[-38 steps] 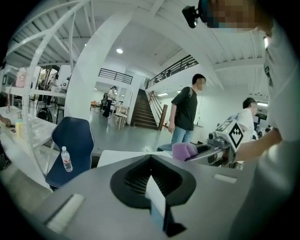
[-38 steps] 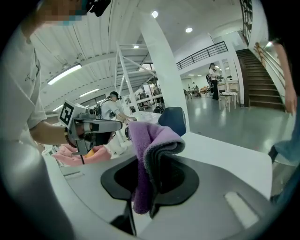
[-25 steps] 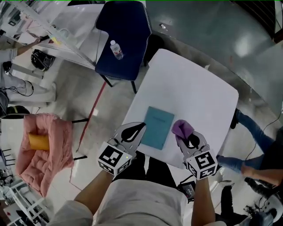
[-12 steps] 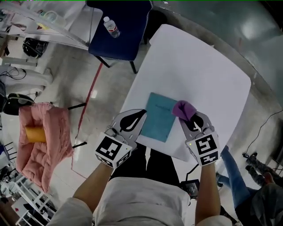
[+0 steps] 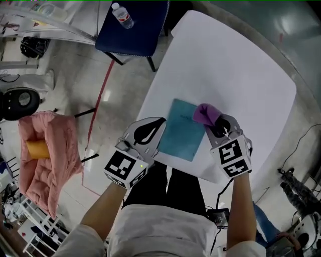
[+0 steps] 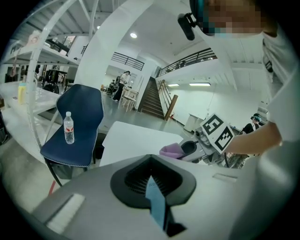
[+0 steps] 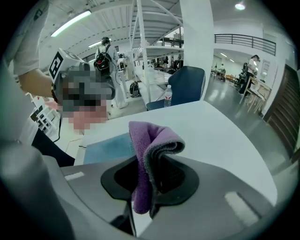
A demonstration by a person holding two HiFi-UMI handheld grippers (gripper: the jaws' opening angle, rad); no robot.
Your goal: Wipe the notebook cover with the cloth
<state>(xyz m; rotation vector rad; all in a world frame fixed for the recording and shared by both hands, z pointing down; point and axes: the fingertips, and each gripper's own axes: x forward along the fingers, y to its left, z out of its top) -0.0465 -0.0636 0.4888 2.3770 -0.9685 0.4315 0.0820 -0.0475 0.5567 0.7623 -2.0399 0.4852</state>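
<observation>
A teal notebook lies near the front edge of the white table. My left gripper is at its left edge. In the left gripper view the jaws are shut on a thin blue sliver of the notebook. My right gripper is shut on a folded purple cloth, which rests over the notebook's upper right corner. The right gripper view shows the cloth clamped upright between the jaws, with the notebook lying beyond on the left.
A dark blue chair carrying a water bottle stands past the table's far left corner. A pink garment lies on a stand on the floor at left. White shelving stands at the far left.
My right gripper has carried the purple cloth leftward, from beside the notebook onto its upper right corner. The left gripper has stayed at the notebook's left edge.
</observation>
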